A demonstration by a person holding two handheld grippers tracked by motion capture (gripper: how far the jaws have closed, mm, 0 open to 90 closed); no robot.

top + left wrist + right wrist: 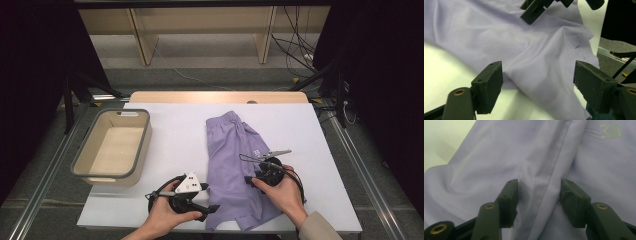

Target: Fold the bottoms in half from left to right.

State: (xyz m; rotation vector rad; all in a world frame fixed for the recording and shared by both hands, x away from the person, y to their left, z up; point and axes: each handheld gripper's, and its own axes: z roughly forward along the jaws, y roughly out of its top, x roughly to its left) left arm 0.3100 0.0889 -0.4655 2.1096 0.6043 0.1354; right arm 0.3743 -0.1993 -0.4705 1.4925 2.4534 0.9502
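Lavender shorts (232,160) lie spread on the white table, waistband at the far end. My left gripper (211,197) is at the shorts' near left edge, pointing right. In the left gripper view its jaws (539,85) stand wide open over the hem, pads clear of the cloth (541,55). My right gripper (251,175) rests on the shorts' right half, pointing left. In the right gripper view its jaws (539,195) stand partly closed on either side of a raised fold with a seam (544,187); the pads flank the fold without clamping it. A pale logo (611,131) is printed beyond them.
A beige bin (82,165) with a grey rim stands at the table's left side. The white table top (175,135) lies between bin and shorts. Table rails and cables run along the right. The right gripper's jaw tips (534,11) appear at the top of the left gripper view.
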